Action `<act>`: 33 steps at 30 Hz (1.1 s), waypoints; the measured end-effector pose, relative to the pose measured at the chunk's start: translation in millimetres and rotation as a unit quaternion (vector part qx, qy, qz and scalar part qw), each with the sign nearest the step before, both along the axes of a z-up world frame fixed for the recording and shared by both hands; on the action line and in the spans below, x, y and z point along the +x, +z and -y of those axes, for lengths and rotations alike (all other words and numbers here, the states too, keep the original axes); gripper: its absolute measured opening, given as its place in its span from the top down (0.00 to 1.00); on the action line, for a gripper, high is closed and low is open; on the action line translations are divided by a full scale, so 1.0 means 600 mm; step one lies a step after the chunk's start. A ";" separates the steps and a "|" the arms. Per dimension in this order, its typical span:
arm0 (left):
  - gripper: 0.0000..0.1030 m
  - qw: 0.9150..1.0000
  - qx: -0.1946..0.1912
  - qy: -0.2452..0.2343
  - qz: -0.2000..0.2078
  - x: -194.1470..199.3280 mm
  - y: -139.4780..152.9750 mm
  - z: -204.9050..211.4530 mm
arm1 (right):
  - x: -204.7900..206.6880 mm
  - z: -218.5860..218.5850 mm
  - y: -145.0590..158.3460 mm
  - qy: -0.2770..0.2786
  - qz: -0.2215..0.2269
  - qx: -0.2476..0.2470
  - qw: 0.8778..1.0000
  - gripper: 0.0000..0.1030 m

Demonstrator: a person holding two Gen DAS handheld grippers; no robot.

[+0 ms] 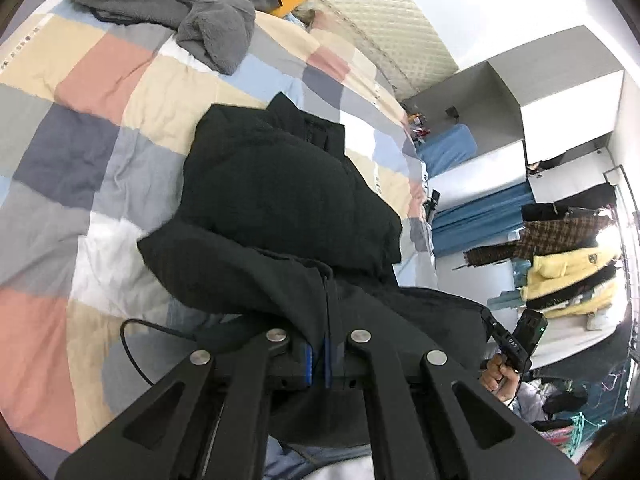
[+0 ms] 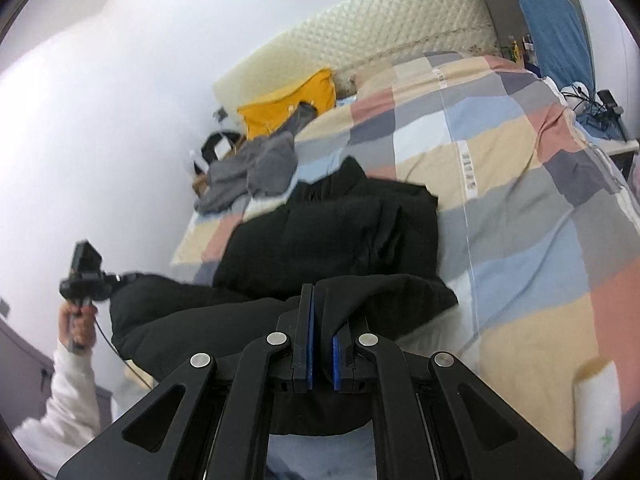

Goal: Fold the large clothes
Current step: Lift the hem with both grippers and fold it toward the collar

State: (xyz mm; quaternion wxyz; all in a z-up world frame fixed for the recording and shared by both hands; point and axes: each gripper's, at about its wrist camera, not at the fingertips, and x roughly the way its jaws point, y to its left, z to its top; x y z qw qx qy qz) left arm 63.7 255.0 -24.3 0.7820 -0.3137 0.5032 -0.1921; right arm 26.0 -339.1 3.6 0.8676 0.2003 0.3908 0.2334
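Across the patchwork quilt (image 2: 500,152) lies our black jacket (image 2: 328,224); left gripper (image 1: 318,356) and right gripper (image 2: 322,344) each pinch its near hem, lifted for folding forward next.

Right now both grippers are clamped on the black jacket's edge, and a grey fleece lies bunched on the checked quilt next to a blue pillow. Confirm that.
One detail is off: the pillow beside the grey fleece is yellow, not blue, as the right wrist view shows. The rest holds: the left gripper and the right gripper are both clamped on the black jacket, over the checked quilt.
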 end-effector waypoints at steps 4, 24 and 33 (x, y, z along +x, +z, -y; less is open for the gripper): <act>0.97 0.999 -0.021 0.022 -0.008 0.057 0.017 -0.009 | 0.063 0.014 0.004 -0.023 0.005 0.023 0.999 0.96; 0.92 0.973 0.072 0.182 -0.121 0.346 -0.055 0.015 | 0.438 0.009 -0.161 -0.142 -0.111 0.049 0.982 0.96; 0.93 0.952 0.178 0.191 -0.157 0.450 -0.138 0.074 | 0.531 -0.010 -0.258 -0.146 -0.168 0.005 0.975 0.97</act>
